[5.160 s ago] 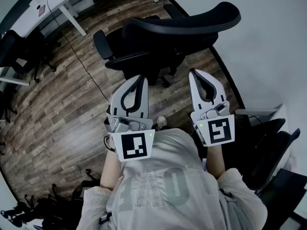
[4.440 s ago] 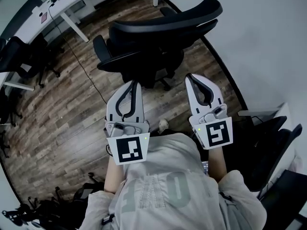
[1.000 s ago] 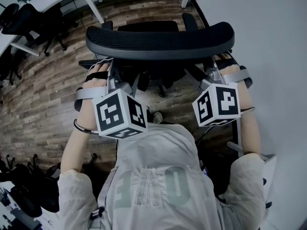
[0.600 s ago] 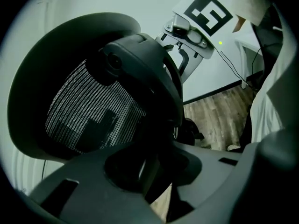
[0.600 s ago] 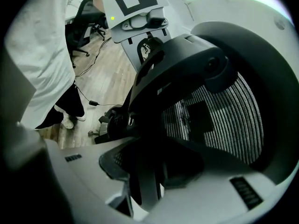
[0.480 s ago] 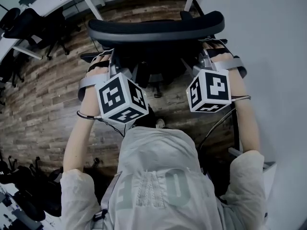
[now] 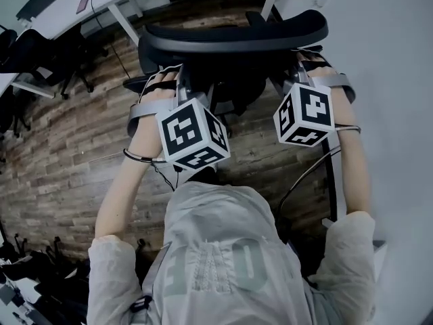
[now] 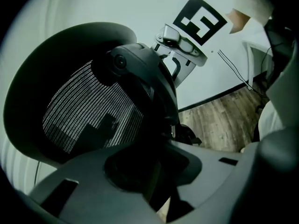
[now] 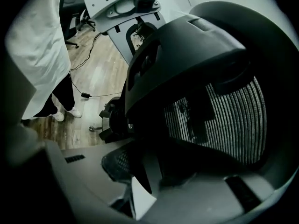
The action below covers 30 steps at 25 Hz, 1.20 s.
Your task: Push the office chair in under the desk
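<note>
The black office chair (image 7: 230, 36) stands on the wood floor with its mesh backrest toward me, facing a white desk (image 7: 81, 9) at the top of the head view. My left gripper (image 7: 179, 83) has the backrest's left edge between its jaws and grips it. At the right edge, my right gripper (image 7: 302, 65) has jaws that are closing on the rim. The left gripper view shows the mesh back (image 8: 88, 111) and frame filling the gap of that gripper (image 8: 149, 171). The right gripper view shows the mesh (image 9: 224, 120) in the right gripper (image 9: 154, 171).
A white wall (image 7: 385, 80) runs down the right side close to the chair. Other black chairs (image 7: 40, 53) stand at the left by another desk, and more (image 7: 27, 276) at the bottom left. A cable (image 9: 88, 94) lies on the floor near the person's shoes (image 9: 65, 115).
Both grippers went from low and apart to the backrest's two side edges. In the last second chair and grippers shifted up the view toward the desk.
</note>
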### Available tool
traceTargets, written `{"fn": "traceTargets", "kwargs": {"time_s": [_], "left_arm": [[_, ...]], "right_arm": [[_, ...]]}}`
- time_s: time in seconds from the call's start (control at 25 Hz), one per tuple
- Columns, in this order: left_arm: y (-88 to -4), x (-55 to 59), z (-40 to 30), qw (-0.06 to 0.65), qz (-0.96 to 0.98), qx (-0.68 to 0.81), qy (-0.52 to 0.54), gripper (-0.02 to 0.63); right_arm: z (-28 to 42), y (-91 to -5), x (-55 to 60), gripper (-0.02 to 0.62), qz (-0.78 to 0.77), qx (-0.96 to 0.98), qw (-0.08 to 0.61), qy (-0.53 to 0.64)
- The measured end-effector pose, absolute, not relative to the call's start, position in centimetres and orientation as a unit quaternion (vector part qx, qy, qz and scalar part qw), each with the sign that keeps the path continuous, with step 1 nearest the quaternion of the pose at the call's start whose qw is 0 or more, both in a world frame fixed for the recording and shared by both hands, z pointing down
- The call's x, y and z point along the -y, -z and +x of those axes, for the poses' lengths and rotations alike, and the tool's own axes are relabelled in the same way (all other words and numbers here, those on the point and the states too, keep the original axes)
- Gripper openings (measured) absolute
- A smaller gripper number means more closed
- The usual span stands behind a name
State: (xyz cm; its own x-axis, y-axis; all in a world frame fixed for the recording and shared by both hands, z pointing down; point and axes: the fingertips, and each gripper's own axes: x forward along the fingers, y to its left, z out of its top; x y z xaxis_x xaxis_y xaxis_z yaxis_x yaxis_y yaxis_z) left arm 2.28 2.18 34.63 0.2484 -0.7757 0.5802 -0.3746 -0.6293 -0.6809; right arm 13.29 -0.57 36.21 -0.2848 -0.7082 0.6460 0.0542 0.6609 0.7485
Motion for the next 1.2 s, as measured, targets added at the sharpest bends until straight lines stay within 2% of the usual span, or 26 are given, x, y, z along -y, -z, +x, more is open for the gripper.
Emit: {"fn": "traceTargets", "kwargs": {"time_s": [0.6, 1.2], "left_arm": [[-35.1, 15.0, 2.9, 0.212, -0.772, -0.347, 0.488, 0.109], [-34.5, 28.5, 3.6, 0.182, -0.758, -0.391, 0.489, 0.109]], "right_arm": [[12.9, -36.4, 19.6, 0.095, 0.224, 0.707, 0.596, 0.308], [12.7, -35.8, 34.7, 0.089, 0.169, 0.725, 0.566, 0.354]]}}
